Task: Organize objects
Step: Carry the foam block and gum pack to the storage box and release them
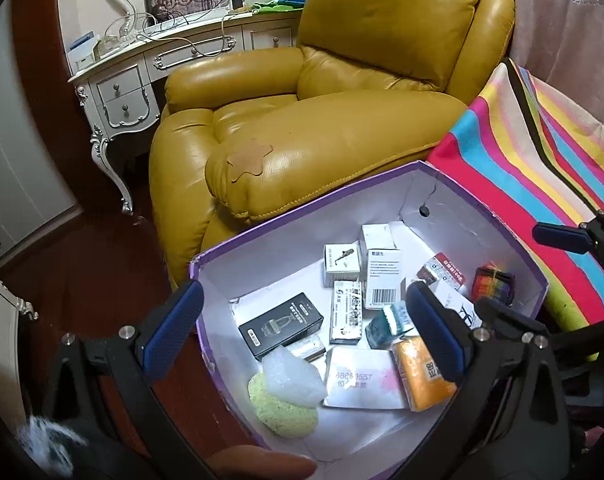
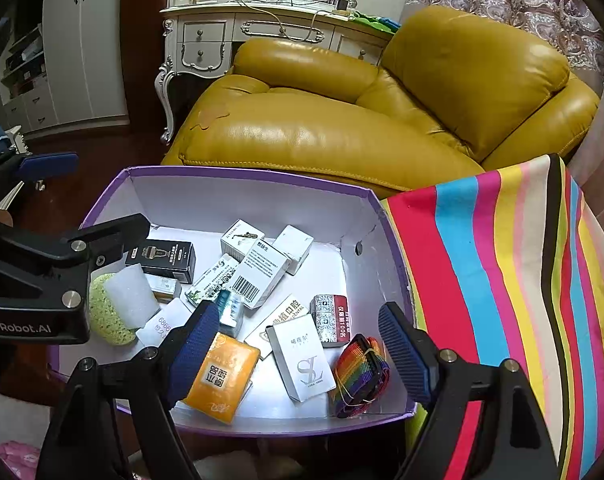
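A purple box with a white inside (image 1: 302,216) (image 2: 238,178) holds several small items: a black carton (image 1: 280,324) (image 2: 164,258), white cartons (image 1: 379,276) (image 2: 262,276), an orange tissue pack (image 1: 421,372) (image 2: 222,376), a yellow sponge (image 1: 282,412) (image 2: 110,316), a rainbow strap (image 1: 493,282) (image 2: 359,372). My left gripper (image 1: 302,332) is open and empty above the box's left part. My right gripper (image 2: 298,352) is open and empty above the box's near right part. The left gripper's body shows in the right wrist view (image 2: 42,280).
A mustard leather armchair (image 1: 341,100) (image 2: 381,112) stands just behind the box. A striped cloth (image 1: 541,168) (image 2: 521,280) lies right of the box. A white ornate dressing table (image 1: 142,80) (image 2: 242,32) stands beyond the chair. The floor is dark wood (image 1: 82,264).
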Demonstrator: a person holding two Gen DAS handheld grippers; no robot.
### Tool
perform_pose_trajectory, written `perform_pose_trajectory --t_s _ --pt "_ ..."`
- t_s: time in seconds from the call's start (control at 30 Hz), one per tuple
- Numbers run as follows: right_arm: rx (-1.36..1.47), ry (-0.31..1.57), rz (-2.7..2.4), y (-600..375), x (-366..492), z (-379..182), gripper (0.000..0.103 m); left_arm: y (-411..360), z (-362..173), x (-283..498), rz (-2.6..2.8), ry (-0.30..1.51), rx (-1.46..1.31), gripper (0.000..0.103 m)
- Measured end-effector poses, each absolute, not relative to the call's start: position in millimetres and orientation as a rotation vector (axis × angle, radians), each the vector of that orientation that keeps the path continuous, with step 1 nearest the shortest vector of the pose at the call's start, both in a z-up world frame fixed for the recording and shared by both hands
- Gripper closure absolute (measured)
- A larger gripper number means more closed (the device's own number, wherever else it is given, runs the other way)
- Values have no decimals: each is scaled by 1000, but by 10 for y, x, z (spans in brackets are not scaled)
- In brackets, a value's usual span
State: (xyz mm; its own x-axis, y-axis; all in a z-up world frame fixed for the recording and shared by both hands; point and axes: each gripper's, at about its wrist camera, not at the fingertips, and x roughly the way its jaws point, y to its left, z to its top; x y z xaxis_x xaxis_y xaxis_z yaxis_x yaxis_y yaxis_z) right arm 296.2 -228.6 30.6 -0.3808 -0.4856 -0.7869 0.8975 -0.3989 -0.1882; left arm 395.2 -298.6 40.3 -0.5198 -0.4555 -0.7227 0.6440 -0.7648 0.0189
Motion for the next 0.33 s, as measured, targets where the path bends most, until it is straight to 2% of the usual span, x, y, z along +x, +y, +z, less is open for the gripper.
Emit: perform_pose_trajectory --t_s 0.23,0.33 --pt "805 788 -1907 -2256 2971 286 20 -2987 427 3965 -2299 377 945 1" --pt "811 794 -1909 -2238 2961 260 20 -2957 444 3986 -2296 362 895 4"
